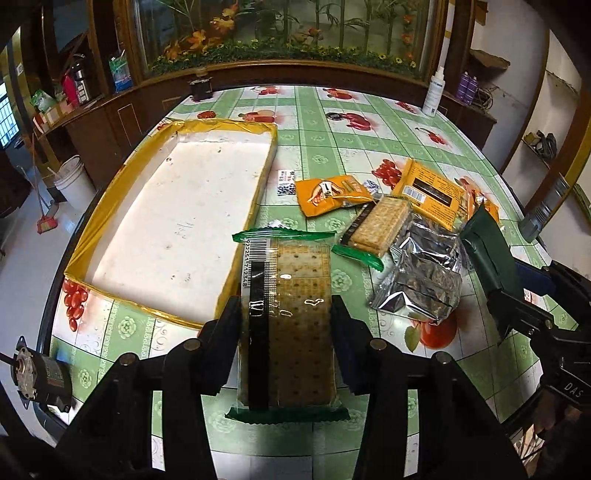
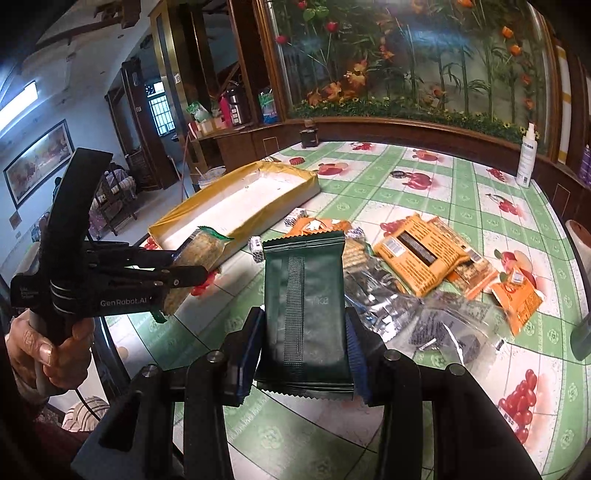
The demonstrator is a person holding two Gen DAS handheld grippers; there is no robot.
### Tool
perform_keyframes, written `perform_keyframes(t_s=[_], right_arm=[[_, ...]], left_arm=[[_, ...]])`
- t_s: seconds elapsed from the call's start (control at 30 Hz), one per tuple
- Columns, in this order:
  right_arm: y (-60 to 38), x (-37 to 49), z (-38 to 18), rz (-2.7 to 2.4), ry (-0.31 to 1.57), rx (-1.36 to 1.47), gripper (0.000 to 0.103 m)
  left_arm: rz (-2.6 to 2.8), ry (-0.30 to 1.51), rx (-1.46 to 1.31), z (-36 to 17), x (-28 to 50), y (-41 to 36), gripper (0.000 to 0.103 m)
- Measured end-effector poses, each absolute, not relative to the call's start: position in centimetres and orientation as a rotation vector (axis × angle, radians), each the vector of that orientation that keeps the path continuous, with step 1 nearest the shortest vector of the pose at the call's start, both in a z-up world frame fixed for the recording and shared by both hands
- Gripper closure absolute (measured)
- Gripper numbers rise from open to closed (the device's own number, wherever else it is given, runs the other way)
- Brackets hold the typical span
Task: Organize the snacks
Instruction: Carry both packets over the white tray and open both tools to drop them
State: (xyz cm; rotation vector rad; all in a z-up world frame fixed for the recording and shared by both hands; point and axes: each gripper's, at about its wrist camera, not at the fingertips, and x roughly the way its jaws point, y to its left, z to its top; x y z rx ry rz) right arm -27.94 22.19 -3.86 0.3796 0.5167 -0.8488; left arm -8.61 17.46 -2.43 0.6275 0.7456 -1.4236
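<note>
A shallow rectangular white tray edged with yellow tape (image 1: pixel 177 221) is seen lying on the table, and nothing is seen lying on its scuffed floor. A clear-wrapped cracker pack with green crimped ends (image 1: pixel 288 317) is clamped between the two black fingers of the left gripper (image 1: pixel 286 325); it is held just beside the tray's near right corner, above the table. A dark green foil snack pouch (image 2: pixel 306 314) is pinched by the right gripper (image 2: pixel 303 339), whose blue-padded fingers are pressed against both of its sides, and it is held clear of the heap of snacks.

The table is covered by a green-and-white checked oilcloth printed with red fruit (image 1: pixel 332 122). A wood-framed glass case filled with artificial plants and orange flowers (image 1: pixel 288 33) is set behind it, with a white spray bottle (image 1: pixel 434 92) stood at the table's far right edge.

On the cloth to the right of the tray, a second cracker pack (image 1: pixel 376 225) is laid beside an orange peanut packet (image 1: pixel 332 194). One silver foil bag (image 1: pixel 421 273) is counted, and perhaps three flat orange packets (image 2: pixel 421 254) overlapping, though the pile is too jumbled for a sure count. A clear bag of dark pieces (image 2: pixel 450 325) is seen near the heap's near edge.
</note>
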Motion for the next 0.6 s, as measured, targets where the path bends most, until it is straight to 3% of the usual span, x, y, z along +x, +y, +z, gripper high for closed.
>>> perform_keyframes(t_s=[0.6], right_arm=[[19.8,-22.0,-2.6,-0.772,0.518,0.369,0.059]], left_arm=[[-1.311,0.787,0.535,-2.2,-1.9,16.3,0.058]])
